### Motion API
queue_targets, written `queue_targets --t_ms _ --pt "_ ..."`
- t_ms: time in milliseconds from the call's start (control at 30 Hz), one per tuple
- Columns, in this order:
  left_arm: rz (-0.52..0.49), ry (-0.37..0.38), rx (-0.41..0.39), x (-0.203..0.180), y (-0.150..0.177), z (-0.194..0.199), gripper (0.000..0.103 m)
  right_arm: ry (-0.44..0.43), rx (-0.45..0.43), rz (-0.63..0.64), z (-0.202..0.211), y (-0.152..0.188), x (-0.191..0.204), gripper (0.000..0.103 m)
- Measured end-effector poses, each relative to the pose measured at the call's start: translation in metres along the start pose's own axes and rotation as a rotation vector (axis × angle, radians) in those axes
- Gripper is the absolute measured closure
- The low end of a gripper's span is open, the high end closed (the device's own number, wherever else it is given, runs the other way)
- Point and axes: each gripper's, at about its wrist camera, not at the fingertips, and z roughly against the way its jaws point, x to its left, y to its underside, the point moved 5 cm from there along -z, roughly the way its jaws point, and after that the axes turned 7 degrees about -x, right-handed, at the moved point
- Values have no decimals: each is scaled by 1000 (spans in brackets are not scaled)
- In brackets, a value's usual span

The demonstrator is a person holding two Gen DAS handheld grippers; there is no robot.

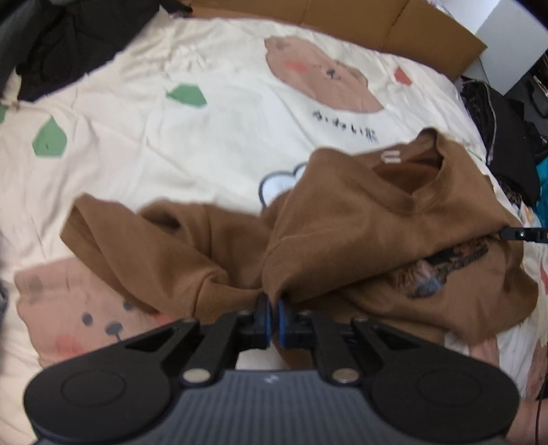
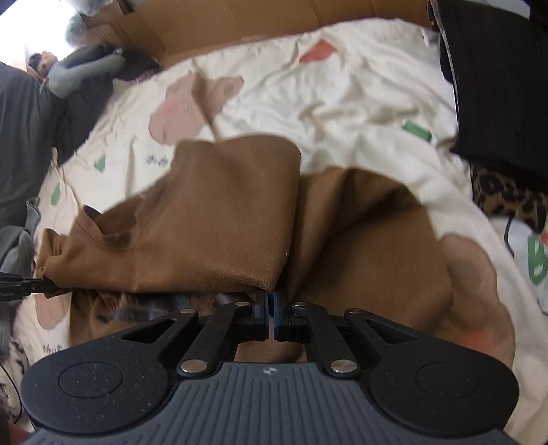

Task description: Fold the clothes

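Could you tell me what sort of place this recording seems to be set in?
Probably a bedroom: the brown sweatshirt lies on a cream bear-print bedsheet, with dark clothes heaped at the edge and cardboard behind it.

A cream bedsheet (image 1: 144, 143) printed with pink bears, green shapes and dark lettering covered the bed. Flattened brown cardboard (image 1: 359, 20) lay along its far edge. A white cabinet (image 1: 513, 37) stood at the far right. Dark clothing (image 1: 58, 48) was heaped at the far left, and leopard-print fabric (image 2: 507, 198) lay at the right. Bright light (image 2: 37, 27) came from the far left.
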Motion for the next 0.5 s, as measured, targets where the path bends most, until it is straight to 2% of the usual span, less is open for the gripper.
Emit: queue_targets --t_ms 267,500 --pt "-7 63 34 -2 11 9 88 25 85 20 2 10 -5 102" --pt "-4 63 -24 1 -13 32 88 -4 -18 4 31 -26 -14 100"
